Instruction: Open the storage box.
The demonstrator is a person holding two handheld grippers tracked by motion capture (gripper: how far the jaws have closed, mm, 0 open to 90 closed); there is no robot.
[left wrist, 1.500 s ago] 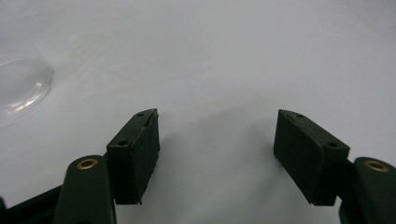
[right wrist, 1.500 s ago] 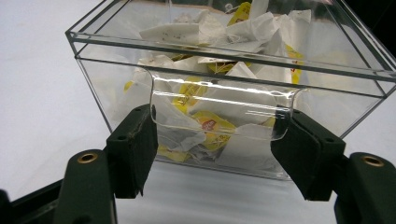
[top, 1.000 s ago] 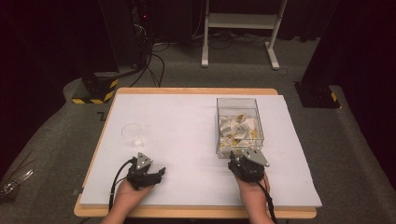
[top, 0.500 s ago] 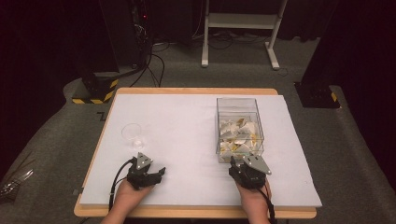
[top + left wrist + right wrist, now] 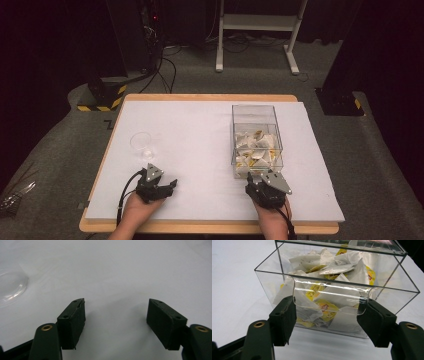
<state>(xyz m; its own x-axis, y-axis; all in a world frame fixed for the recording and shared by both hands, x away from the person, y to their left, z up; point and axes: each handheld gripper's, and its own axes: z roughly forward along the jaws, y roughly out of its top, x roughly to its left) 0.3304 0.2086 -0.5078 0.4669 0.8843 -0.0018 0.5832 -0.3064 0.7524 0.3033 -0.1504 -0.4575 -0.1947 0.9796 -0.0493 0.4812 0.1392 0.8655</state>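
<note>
Since a second ago my right gripper [image 5: 261, 176] has drawn back a little from the clear plastic box [image 5: 256, 112] toward the near edge of the table [image 5: 200, 125], while my left gripper [image 5: 167, 187] has kept its place near that same edge, toward the left corner. In the right gripper view, the right gripper [image 5: 328, 311] stands released, its jaws spread wide on either side of a curved clear handle [image 5: 332, 300] on the box's near wall, with nothing pressed between the pads [image 5: 287, 315]; I cannot tell whether they touch the handle's ends. The box [image 5: 392, 277] sits on the right half of the table, upright and lidless, holding a loose heap of white tea bag sachets [image 5: 337, 267] with yellow labels. In its own view my left gripper [image 5: 116, 315] is also released, jaws wide apart over bare white table [image 5: 120, 270]. A small clear plastic cup [image 5: 141, 143] stands toward the left edge, just beyond my left gripper and apart from it.
</note>
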